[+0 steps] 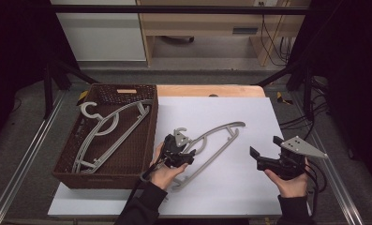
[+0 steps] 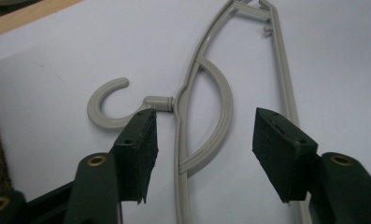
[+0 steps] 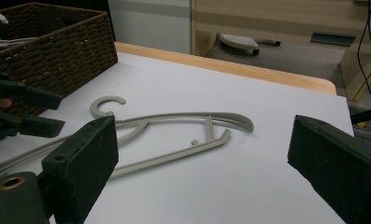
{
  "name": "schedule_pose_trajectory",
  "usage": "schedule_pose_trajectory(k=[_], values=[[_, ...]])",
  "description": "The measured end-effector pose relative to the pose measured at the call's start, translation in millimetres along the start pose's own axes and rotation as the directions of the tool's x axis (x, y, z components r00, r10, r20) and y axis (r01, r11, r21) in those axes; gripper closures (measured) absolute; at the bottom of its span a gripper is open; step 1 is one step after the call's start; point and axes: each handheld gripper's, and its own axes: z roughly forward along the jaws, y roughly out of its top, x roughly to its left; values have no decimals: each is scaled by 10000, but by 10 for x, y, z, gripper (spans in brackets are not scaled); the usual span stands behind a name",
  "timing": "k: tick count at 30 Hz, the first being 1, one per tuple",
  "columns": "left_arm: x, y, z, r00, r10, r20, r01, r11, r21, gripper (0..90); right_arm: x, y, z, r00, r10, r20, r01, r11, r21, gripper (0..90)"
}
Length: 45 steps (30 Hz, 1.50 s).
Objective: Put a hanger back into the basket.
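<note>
While your left gripper (image 1: 176,152) is low over the grey hanger (image 1: 212,145), these notes may help you.

Landmark: the wicker basket (image 1: 108,136) at the left side of the white sheet (image 1: 230,187).
Hanger place: flat on the sheet, just right of the basket, with the hook end nearest to the basket and the far arm pointing away from it.
Second hanger (image 1: 109,133): inside the basket, not your concern now.
Left jaws: released; they stand on both sides of the neck and the curved brace, but the pads (image 2: 148,154) do not press the plastic yet.
Right gripper (image 1: 268,159): well apart from the basket, past the hanger; jaws wide and holding nothing.
How it handles: I judge it light, thin and a little springy; the smooth plastic can slip or swing when it is lifted.
Where to take hold: close on the neck just under the hook (image 2: 109,105), where the frame is thickest, so the hanger stays balanced.
</note>
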Motion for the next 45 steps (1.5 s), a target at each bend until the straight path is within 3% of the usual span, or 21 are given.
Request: schedule_pose_trajectory(k=[9,26,45], values=[[52,-55,257,9997,-133,-196,144,9982,583,473,-15,7,-19,10000,25,-10,-26,9999,-100,91],[147,-72,431,9975,154,-688,-75,9934,1144,604,11,12,7,10000,-42,-77,41,10000,-22,93],[196,-31,541,9983,-587,-43,587,9859,1569,743,24,6,30,9999,-76,-115,77,10000,58,94]])
